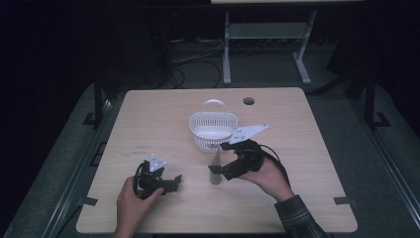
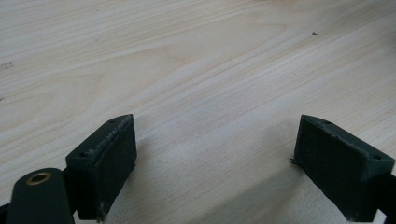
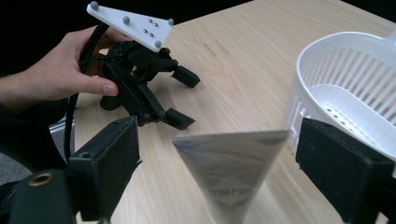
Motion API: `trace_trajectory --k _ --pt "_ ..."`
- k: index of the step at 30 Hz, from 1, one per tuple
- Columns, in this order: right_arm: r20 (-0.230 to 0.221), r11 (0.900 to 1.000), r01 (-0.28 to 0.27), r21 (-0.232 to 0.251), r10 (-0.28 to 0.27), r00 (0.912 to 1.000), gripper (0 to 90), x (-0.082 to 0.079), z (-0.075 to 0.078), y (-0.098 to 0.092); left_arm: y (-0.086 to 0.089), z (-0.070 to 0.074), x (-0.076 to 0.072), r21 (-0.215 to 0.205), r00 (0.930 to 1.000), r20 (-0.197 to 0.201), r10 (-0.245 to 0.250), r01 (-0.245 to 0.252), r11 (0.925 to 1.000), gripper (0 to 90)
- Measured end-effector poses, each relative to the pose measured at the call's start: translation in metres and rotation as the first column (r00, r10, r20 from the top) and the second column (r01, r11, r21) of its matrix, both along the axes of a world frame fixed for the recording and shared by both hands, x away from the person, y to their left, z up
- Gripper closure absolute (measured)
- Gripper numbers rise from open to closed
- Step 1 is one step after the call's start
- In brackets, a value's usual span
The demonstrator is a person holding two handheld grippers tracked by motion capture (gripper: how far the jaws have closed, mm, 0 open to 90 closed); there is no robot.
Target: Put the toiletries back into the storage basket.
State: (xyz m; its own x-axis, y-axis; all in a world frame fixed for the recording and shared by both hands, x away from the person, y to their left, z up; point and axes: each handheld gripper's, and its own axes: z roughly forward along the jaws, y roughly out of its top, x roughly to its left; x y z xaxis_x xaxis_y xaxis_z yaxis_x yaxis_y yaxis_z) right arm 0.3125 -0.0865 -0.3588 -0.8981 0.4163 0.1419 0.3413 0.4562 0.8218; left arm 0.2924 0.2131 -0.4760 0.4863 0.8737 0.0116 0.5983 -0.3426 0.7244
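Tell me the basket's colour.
White, with slotted walls; the basket shows best in the right gripper view.

Table (image 1: pixel 148 119): light wood top with rounded corners and a round dark hole (image 1: pixel 248 101) near its far edge.
Basket (image 1: pixel 213 130): white slatted plastic, handle raised, standing near the table's middle toward the far side.
Tube (image 1: pixel 216 167): grey, upright on its cap, just in front of the basket.
Left gripper (image 1: pixel 171 181): resting on the near left part of the table.
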Motion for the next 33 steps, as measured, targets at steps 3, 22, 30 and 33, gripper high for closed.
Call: trace_trajectory --k 3,22,30,33 --pt "0.007 1.0 -0.004 -0.013 0.004 1.0 11.1 0.0 -0.001 0.006 0.0 0.0 0.0 0.001 1.0 0.0 0.0 0.0 1.0 12.1" --pt "0.011 0.997 0.02 -0.079 -0.019 0.9998 11.7 0.011 -0.013 0.025 0.0 0.0 0.0 0.004 1.0 -0.004 -0.002 0.002 1.0 12.1" --pt "0.008 0.996 0.02 -0.092 -0.019 0.9998 16.1 0.011 -0.016 0.026 0.0 0.0 0.0 0.004 1.0 -0.003 -0.003 0.003 1.0 12.1" --pt "0.008 0.995 0.013 -0.098 -0.012 0.9999 22.0 0.011 -0.017 0.026 0.0 0.0 0.0 0.003 1.0 -0.003 -0.002 0.002 1.0 12.1"
